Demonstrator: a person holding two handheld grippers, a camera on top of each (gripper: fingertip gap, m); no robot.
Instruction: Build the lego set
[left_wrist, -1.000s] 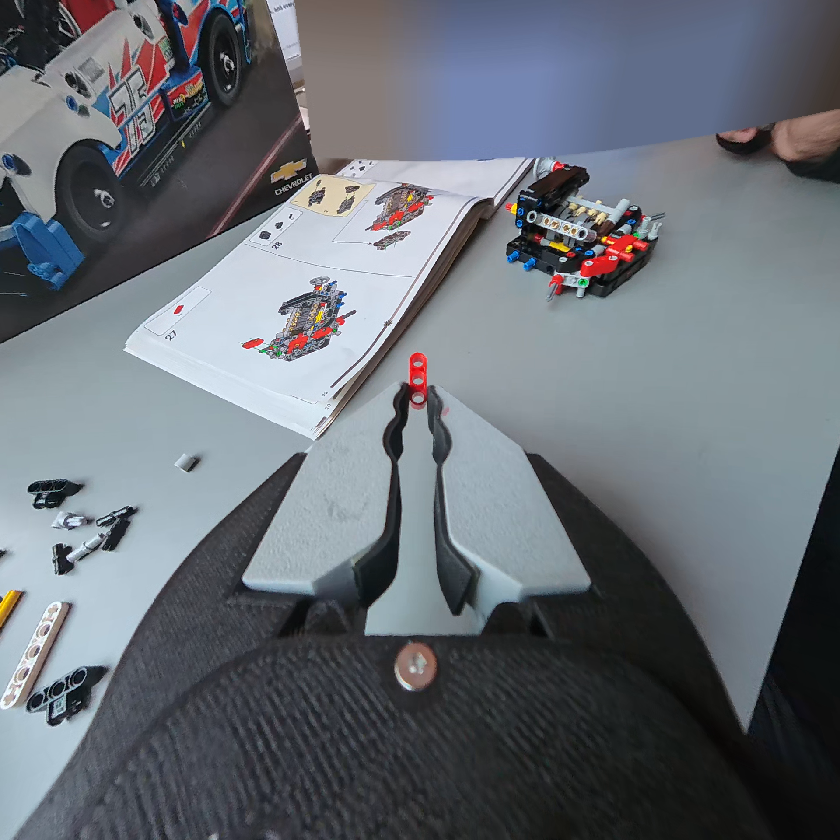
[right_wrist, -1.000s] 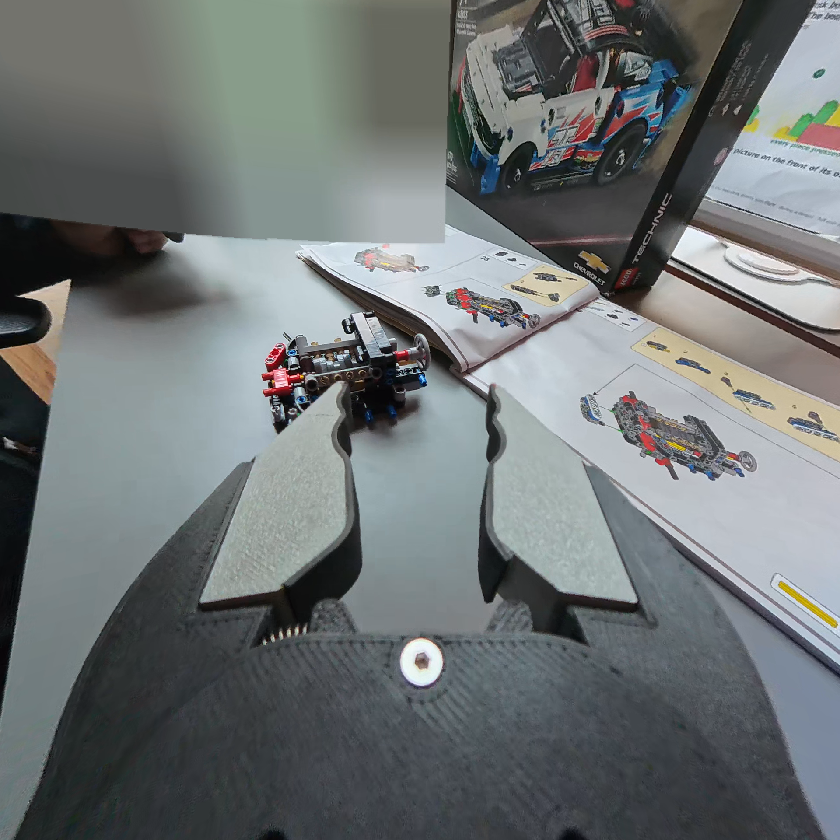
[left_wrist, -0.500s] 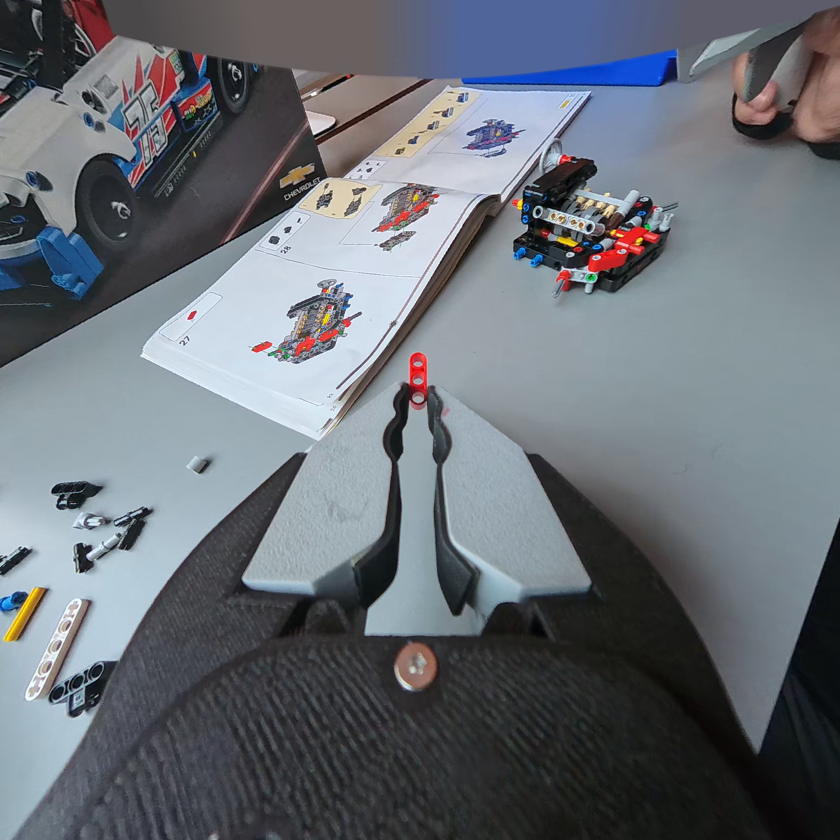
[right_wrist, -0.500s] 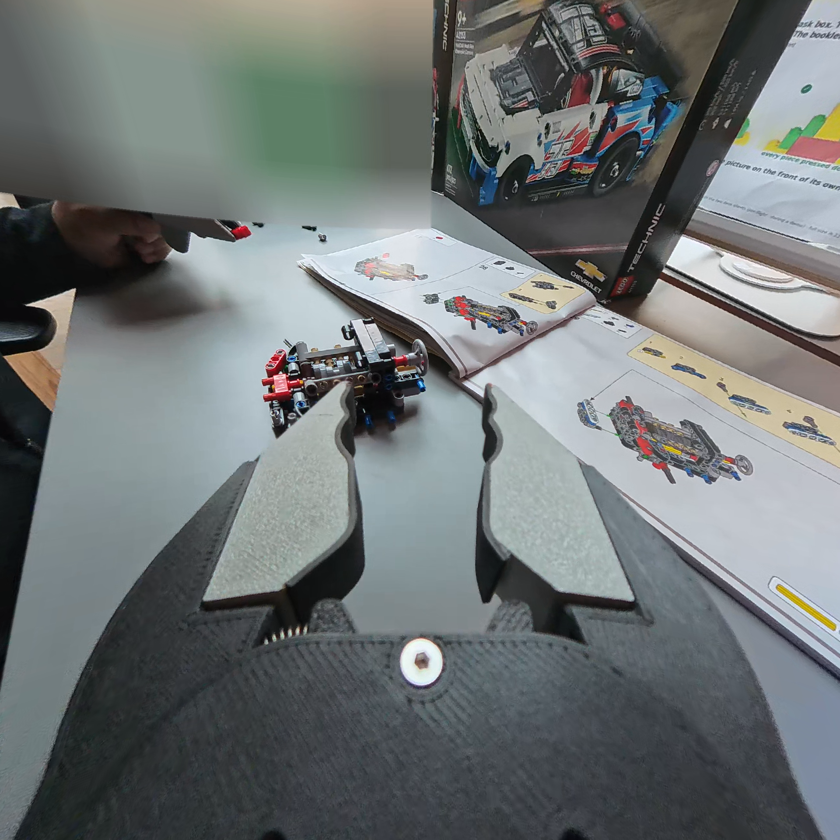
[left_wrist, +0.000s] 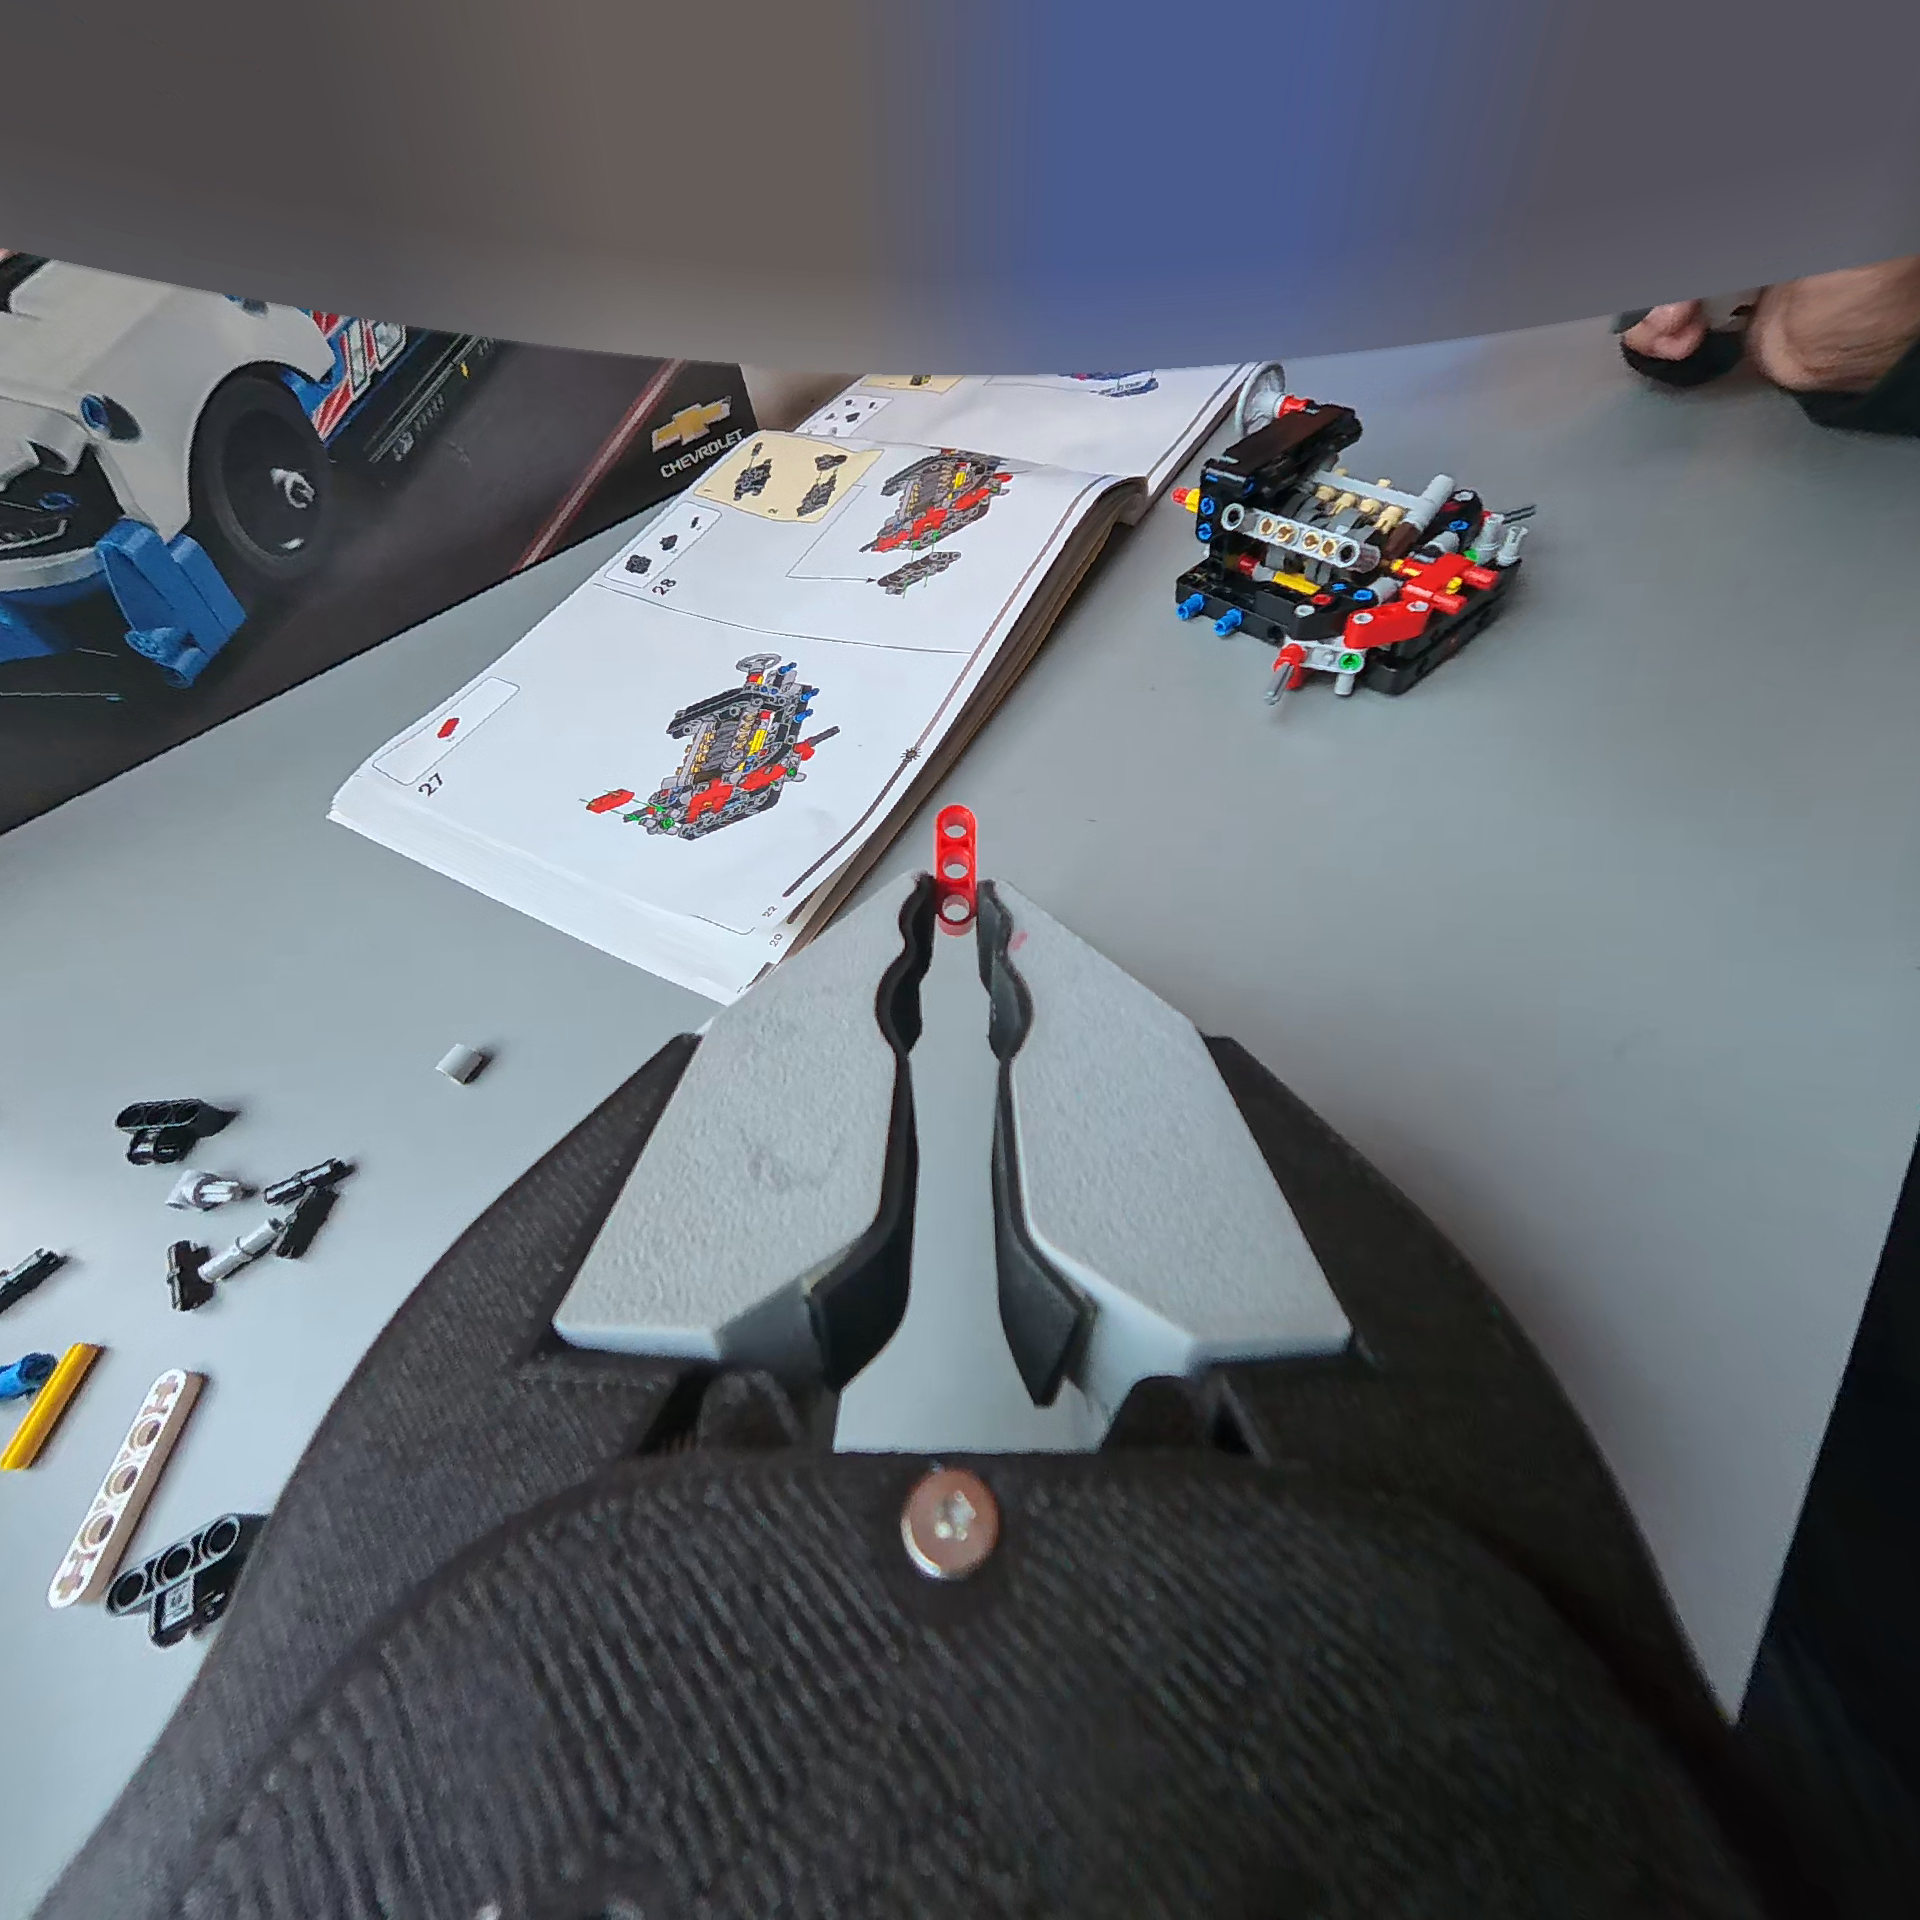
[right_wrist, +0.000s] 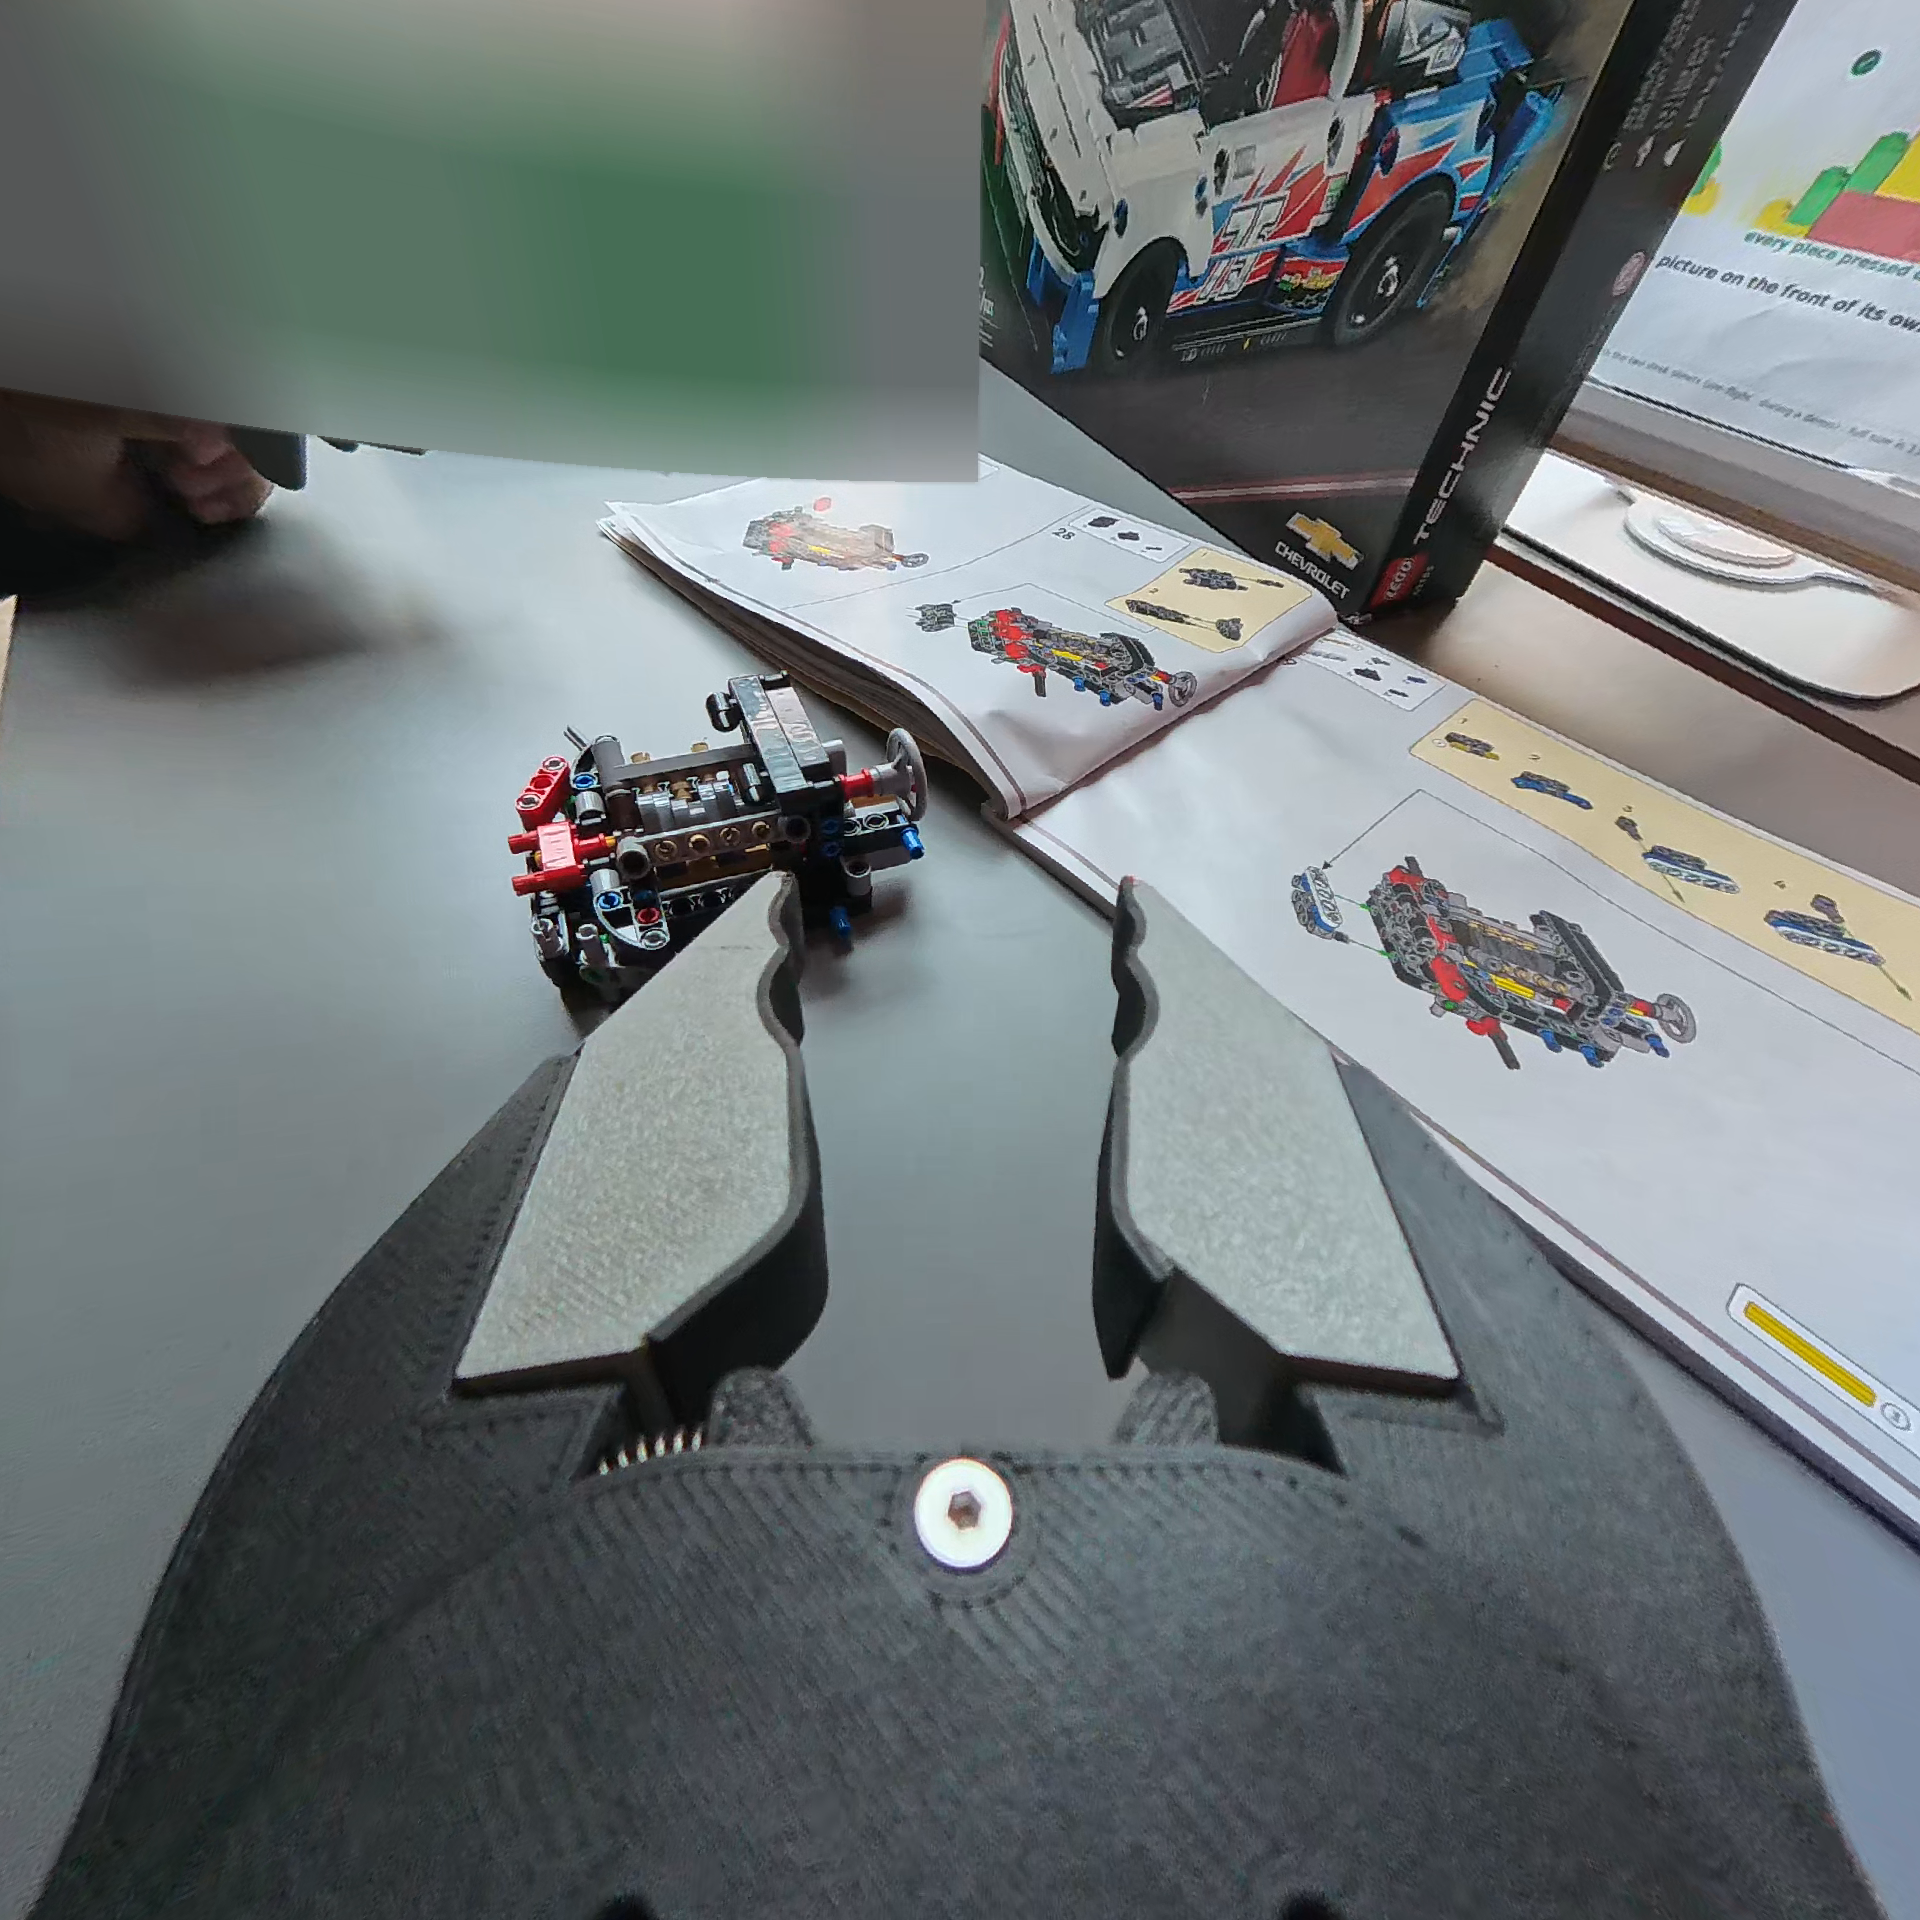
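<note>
My left gripper (left_wrist: 954, 896) is shut on a small red beam (left_wrist: 955, 847) with three holes, held upright above the grey table. The partly built black, grey and red model (left_wrist: 1351, 561) sits ahead and to the right, beside the open instruction booklet (left_wrist: 727, 665). In the right wrist view the model (right_wrist: 707, 831) lies just beyond my right gripper (right_wrist: 948, 914), which is open and empty; its left fingertip (right_wrist: 774, 914) overlaps the model's near edge.
Loose parts (left_wrist: 239, 1205) lie at the left, with a tan beam (left_wrist: 130, 1475) and a yellow axle (left_wrist: 52, 1403). The set's box (right_wrist: 1299, 260) stands behind the booklet (right_wrist: 1455, 935). A person's hand (left_wrist: 1766, 332) is at the far right. Tip to tip, the grippers are about 30 centimetres apart.
The left gripper's view swung up and back down while it kept hold of the red beam. The right gripper tilted slightly; it stays open by the model.
</note>
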